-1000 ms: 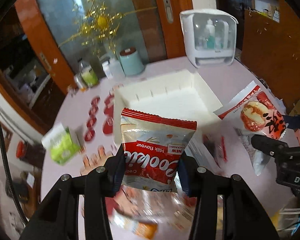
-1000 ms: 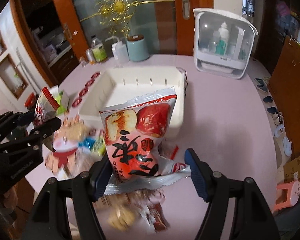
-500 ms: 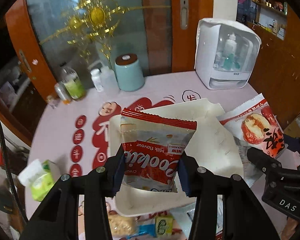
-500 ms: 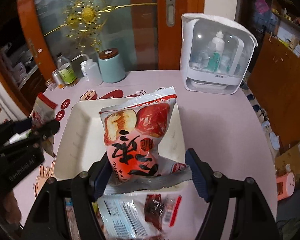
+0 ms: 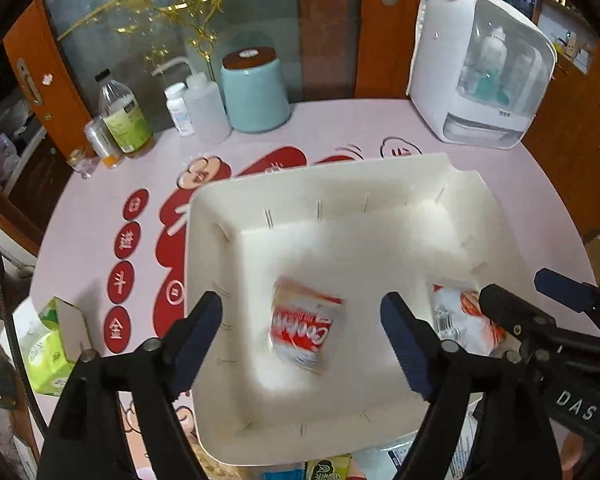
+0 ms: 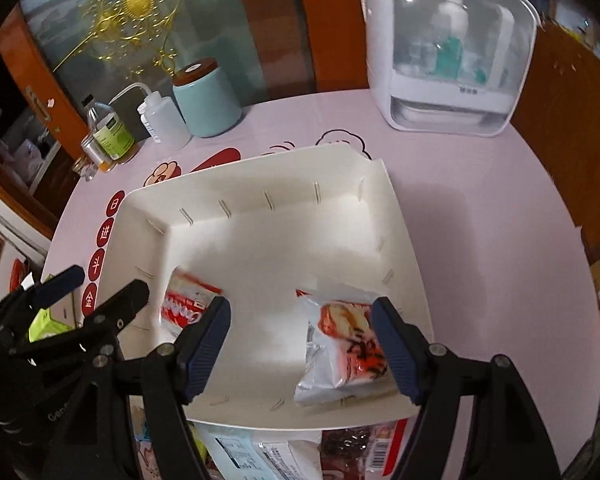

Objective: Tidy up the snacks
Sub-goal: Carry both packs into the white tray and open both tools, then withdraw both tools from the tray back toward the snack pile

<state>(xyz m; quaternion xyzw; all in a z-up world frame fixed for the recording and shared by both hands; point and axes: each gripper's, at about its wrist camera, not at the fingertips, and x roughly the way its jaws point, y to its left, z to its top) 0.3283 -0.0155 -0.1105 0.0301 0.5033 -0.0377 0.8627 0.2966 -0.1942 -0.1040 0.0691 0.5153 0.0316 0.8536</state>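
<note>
1. Both packs had dropped from my grippers into the white bin (image 5: 204, 240).
2. My left gripper (image 5: 300, 344) was opening, empty; cookie pack (image 5: 304, 330) lay between its fingers, toward 12 o'clock.
3. My right gripper (image 6: 302, 344) stood wide, holding nothing; red snack bag (image 6: 340, 348) lay loose by its right finger.

A white bin (image 5: 472, 196) with sloping walls and small slots along its sides fills the middle of both views, open side up on a pink table. A cookie pack (image 5: 304, 328), red and white with white lettering, shows in the lower middle of the left view, tilted and blurred, inside the bin's outline near its left wall; in the right view it sits at lower left (image 6: 188, 308). A second pack (image 6: 344, 344), silver and red with pictured pieces and black characters, lies crumpled by the bin's near right corner, at lower right in the left view (image 5: 460, 316). More packets (image 6: 268, 456) lie below the bin's near rim.
</note>
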